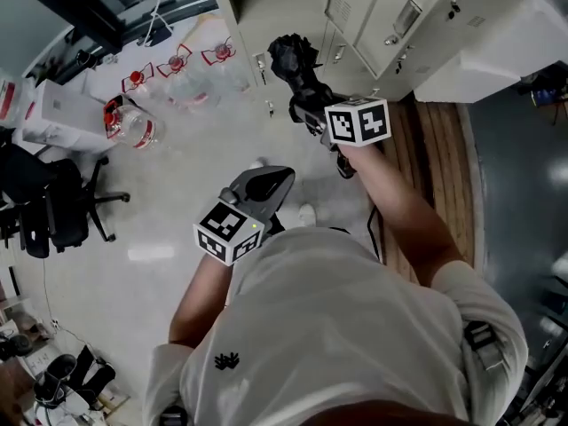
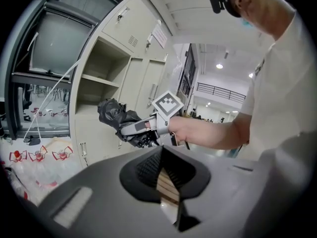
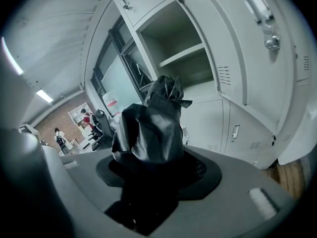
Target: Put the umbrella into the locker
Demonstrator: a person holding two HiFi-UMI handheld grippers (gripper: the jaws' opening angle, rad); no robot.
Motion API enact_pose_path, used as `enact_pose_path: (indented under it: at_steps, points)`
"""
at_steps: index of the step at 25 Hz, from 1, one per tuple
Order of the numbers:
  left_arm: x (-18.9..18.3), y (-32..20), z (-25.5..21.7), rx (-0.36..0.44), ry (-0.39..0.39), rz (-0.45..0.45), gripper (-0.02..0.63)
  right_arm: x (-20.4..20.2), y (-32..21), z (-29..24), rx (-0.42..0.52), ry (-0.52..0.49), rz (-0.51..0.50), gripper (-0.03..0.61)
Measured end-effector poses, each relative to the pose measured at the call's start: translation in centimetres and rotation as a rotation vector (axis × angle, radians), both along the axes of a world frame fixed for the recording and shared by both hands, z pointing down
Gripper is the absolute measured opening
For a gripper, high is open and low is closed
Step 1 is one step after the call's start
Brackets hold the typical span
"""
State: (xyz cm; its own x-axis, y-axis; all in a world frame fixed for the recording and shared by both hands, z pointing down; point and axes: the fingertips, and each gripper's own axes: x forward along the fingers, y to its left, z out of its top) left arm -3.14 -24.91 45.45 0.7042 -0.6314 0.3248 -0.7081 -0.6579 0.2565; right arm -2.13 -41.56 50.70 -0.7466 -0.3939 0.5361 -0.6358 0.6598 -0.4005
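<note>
Office chair (image 1: 55, 204): black, padded, on a star base with castors, at the far left of the head view.
Plastic bags (image 1: 177, 76): clear, crinkled film with red printed emblems; the print is too small to read.
Left gripper (image 1: 280, 183): smooth grey moulded shell with black ribbed pads; the jaws are closed tip to tip with nothing between them.
Marker cubes (image 1: 229, 231): white, one on each gripper, with black square patterns and no words.
Shirt (image 1: 355, 327): plain white cloth with a small black emblem near the hem.
Umbrella (image 1: 293, 59): folded, black, its glossy fabric crumpled into a bunched end; it sits in the right gripper, in the air in front of the lockers.
Right gripper (image 1: 306, 105): same grey shell, its jaws clamped around the umbrella.
Lockers (image 3: 225, 108): pale painted sheet metal with vent slots and metal handles. One compartment stands open, showing a shelf, and a paper notice on one door is unreadable.
Wooden boards (image 1: 439, 162): brown planks beside the lockers.
</note>
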Motion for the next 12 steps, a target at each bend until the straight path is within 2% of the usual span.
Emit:
enact_pose_path:
  at_steps: [7, 12]
  points:
    - [-2.4, -5.8, -0.5, 0.030, 0.029, 0.071, 0.056, -3.1, -6.7, -0.6, 0.037, 0.024, 0.053, 0.239]
    - [-4.9, -10.2, -0.8, 0.034, 0.018, 0.147, 0.056, -5.3, -11.5, -1.1, 0.051, 0.047, 0.106, 0.239]
